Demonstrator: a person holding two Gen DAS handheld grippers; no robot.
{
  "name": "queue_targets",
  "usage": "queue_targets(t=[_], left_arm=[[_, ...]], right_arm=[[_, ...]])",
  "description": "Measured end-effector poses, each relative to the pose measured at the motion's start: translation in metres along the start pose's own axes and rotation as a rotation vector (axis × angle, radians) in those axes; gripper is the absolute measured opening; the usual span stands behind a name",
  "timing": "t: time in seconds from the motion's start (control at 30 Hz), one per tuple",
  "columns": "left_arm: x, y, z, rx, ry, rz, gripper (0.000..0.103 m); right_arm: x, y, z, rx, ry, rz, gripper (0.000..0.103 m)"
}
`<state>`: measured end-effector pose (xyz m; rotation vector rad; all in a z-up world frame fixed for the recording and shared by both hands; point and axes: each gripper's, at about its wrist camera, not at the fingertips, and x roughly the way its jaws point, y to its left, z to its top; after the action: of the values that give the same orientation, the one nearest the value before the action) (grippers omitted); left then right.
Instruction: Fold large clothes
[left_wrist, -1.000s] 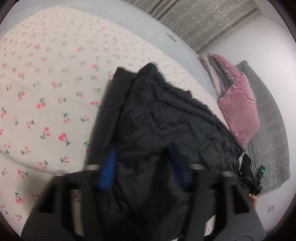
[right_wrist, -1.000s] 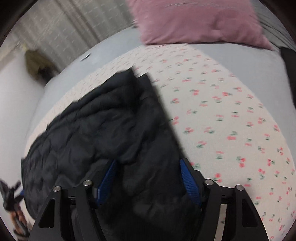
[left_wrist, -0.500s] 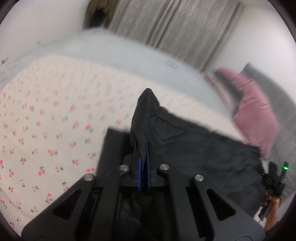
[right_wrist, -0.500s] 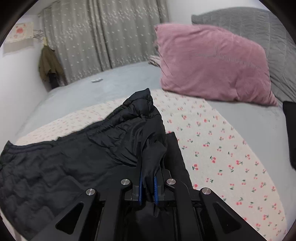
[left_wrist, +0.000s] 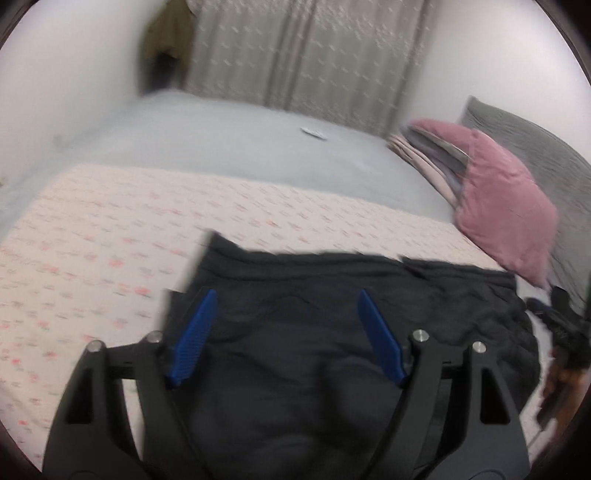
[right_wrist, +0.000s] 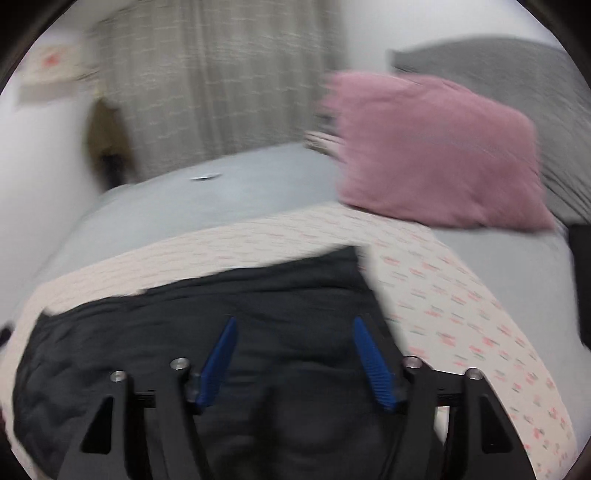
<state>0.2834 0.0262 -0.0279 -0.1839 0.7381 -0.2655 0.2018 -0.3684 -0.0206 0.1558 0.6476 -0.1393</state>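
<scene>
A large black quilted garment (left_wrist: 332, 332) lies spread on the cherry-print sheet (left_wrist: 110, 236); it also shows in the right wrist view (right_wrist: 221, 314). My left gripper (left_wrist: 286, 302) is open with its blue pads wide apart above the garment and holds nothing. My right gripper (right_wrist: 293, 328) is open and empty above the garment's right part. Both views are blurred by motion. The right gripper and the hand holding it (left_wrist: 565, 332) show at the right edge of the left wrist view.
A pink pillow (right_wrist: 436, 155) and a grey pillow (right_wrist: 517, 74) lie at the head of the bed. The grey bed cover (left_wrist: 240, 140) stretches behind the sheet, with a small flat object (left_wrist: 313, 133) on it. Curtains (left_wrist: 303, 55) hang behind.
Half a second ago both grippers were shut on raised folds of the garment. Now both are open and the garment lies flat below them.
</scene>
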Motion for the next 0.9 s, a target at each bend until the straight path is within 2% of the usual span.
queue_targets(t=[0.03,0.1,0.17,0.23,0.3,0.37,0.47,0.5,0.53,0.6,0.67,0.77,0.9], left_arm=[[0.012,-0.002,-0.001,-0.006,0.030,-0.007,0.079],[0.037,0.001,-0.006,-0.007,0.093,-0.014,0.079],[0.062,0.006,-0.011,0.013,0.162,0.022,0.079],[0.078,0.015,-0.010,0.043,0.194,0.065,0.079],[0.088,0.025,-0.002,0.056,0.208,0.085,0.079],[0.097,0.036,0.007,0.054,0.223,0.116,0.079],[0.107,0.059,0.014,0.077,0.240,0.238,0.079],[0.109,0.071,0.015,0.054,0.254,0.254,0.080],[0.107,0.083,0.014,0.024,0.259,0.258,0.080],[0.097,0.099,0.015,-0.030,0.243,0.273,0.080],[0.076,0.101,0.011,-0.053,0.200,0.264,0.080],[0.044,0.089,0.004,-0.046,0.161,0.258,0.080],[0.006,0.071,-0.004,-0.042,0.143,0.250,0.086]], right_arm=[[0.009,0.018,-0.001,-0.038,0.026,0.043,0.068],[0.027,0.043,-0.002,-0.105,0.073,0.076,0.068],[0.051,0.059,-0.001,-0.194,0.122,0.075,0.068],[0.080,0.056,0.004,-0.272,0.185,0.031,0.068],[0.100,0.033,0.013,-0.255,0.218,0.006,0.068],[0.114,-0.007,0.023,-0.168,0.236,-0.007,0.068],[0.134,-0.079,0.032,-0.026,0.265,-0.098,0.067],[0.135,-0.093,0.032,0.003,0.269,-0.127,0.066],[0.137,-0.115,0.033,0.044,0.281,-0.193,0.066],[0.132,-0.142,0.030,0.119,0.289,-0.244,0.066],[0.113,-0.159,0.025,0.189,0.260,-0.224,0.066],[0.085,-0.159,0.024,0.194,0.208,-0.244,0.068],[0.040,-0.139,0.020,0.237,0.158,-0.157,0.069]])
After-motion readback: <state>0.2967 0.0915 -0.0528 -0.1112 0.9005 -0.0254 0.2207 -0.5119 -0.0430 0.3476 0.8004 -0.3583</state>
